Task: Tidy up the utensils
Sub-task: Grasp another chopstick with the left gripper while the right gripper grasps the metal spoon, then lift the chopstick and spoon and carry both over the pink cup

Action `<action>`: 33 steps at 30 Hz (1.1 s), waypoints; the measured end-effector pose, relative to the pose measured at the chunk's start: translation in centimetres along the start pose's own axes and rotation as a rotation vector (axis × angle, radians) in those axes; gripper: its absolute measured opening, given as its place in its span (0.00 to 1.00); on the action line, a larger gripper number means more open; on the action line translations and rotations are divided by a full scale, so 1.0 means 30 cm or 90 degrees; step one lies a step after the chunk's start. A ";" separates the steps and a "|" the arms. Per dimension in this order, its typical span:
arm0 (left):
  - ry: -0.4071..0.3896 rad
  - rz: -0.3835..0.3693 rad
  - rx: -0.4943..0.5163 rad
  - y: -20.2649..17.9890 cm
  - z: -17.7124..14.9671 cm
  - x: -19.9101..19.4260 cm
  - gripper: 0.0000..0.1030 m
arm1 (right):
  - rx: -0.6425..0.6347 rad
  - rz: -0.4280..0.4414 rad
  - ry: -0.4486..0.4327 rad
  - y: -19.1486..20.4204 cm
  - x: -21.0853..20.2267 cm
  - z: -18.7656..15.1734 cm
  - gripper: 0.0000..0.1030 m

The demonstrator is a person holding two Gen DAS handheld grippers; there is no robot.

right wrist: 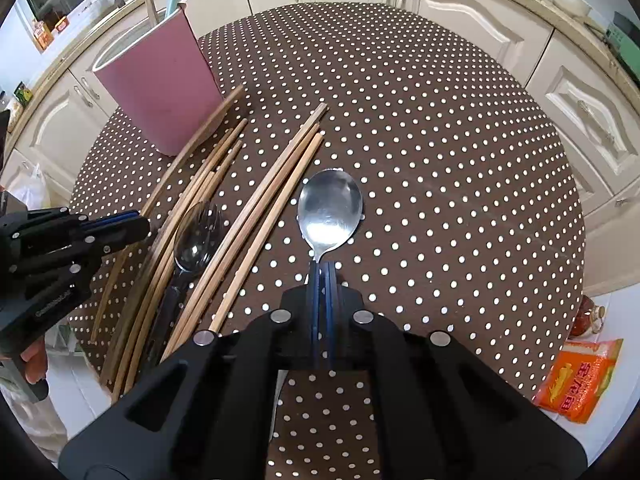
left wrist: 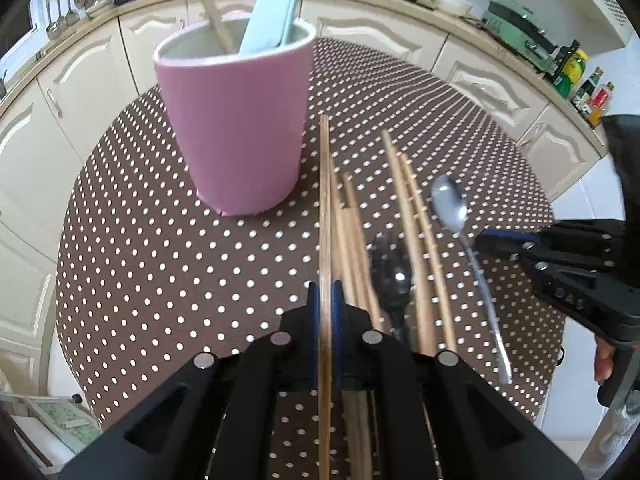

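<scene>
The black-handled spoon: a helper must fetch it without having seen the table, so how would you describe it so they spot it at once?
Start at the pink cup on the dotted table. In front of it lie two bundles of wooden chopsticks; the black-handled spoon sits between them, over a fork. The all-metal spoon, held by the right gripper, lies apart to the right.

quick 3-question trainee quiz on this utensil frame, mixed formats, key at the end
1. True or false: the left gripper is shut on a wooden chopstick.
2. What does the right gripper hold? A) fork B) silver spoon C) nothing
3. Fill in: the pale blue utensil stands inside the pink ____.

Key: 1 true; 2 B; 3 cup.
</scene>
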State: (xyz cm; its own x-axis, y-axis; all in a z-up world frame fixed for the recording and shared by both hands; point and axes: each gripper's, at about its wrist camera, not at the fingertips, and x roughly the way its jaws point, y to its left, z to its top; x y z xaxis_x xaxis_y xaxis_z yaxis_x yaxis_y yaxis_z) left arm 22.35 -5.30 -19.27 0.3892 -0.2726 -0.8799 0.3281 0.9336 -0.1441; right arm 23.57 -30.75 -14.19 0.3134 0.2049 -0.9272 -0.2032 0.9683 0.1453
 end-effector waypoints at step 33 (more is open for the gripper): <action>-0.128 -0.128 0.005 -0.045 -0.046 -0.168 0.06 | 0.066 0.019 -0.112 0.063 -0.046 -0.034 0.04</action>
State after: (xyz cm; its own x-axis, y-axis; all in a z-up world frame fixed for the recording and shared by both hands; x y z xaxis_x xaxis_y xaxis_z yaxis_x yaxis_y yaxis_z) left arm 18.78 -4.86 -15.27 0.4784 -0.4930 -0.7267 0.4221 0.8548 -0.3020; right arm 21.80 -29.34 -12.99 0.4681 0.2470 -0.8485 -0.1206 0.9690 0.2156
